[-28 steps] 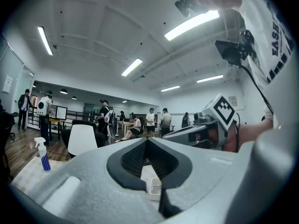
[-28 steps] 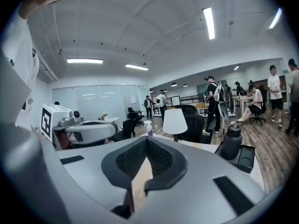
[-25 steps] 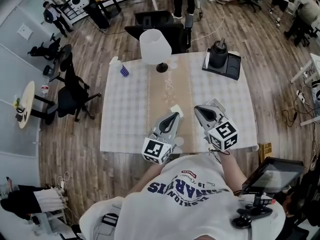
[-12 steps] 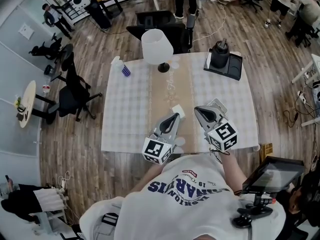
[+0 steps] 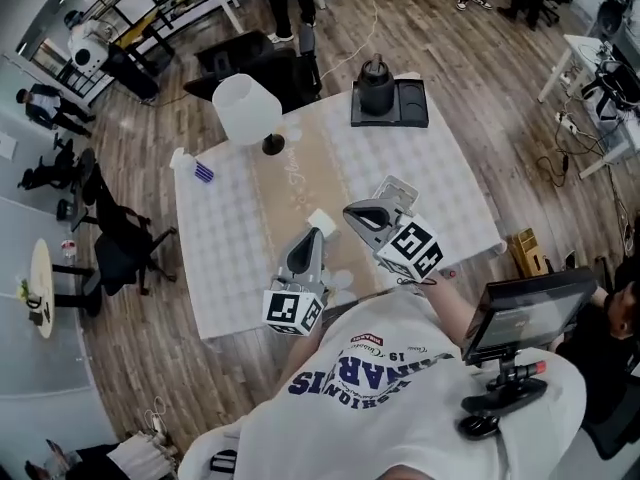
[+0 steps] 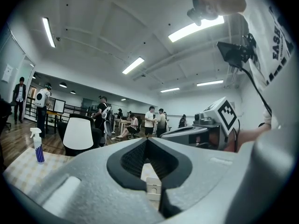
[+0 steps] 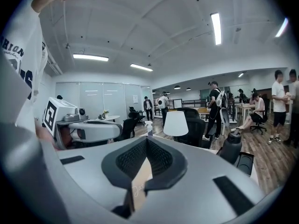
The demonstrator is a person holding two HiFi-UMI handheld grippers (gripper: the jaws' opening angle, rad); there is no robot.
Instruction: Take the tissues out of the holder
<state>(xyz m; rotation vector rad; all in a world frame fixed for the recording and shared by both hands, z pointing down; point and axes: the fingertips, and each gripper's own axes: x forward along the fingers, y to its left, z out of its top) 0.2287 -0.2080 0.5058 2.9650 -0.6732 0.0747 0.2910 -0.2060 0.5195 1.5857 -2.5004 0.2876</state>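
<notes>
A small white box (image 5: 322, 221) stands on the tan runner (image 5: 300, 173) near the table's front edge; I cannot make out tissues in it. My left gripper (image 5: 314, 235) hovers just short of it, jaws shut and empty. In the left gripper view the box (image 6: 153, 186) shows through the gap behind the closed tips of the left gripper (image 6: 147, 140). My right gripper (image 5: 350, 211) sits to the right of the box, shut with nothing held. A second whitish, flat object (image 5: 397, 189) lies beside it, partly hidden. In the right gripper view the right gripper (image 7: 147, 139) points along the runner.
On the checked tablecloth (image 5: 230, 238) stand a white lamp (image 5: 245, 108), a spray bottle (image 5: 199, 169) at the far left, and a black jug (image 5: 376, 80) on a black tray (image 5: 400, 108). Office chairs (image 5: 120, 243) and people stand around the table.
The head view has swung, so the table appears turned and shifted left. Both grippers keep their places over the front of the table, jaws still shut.
</notes>
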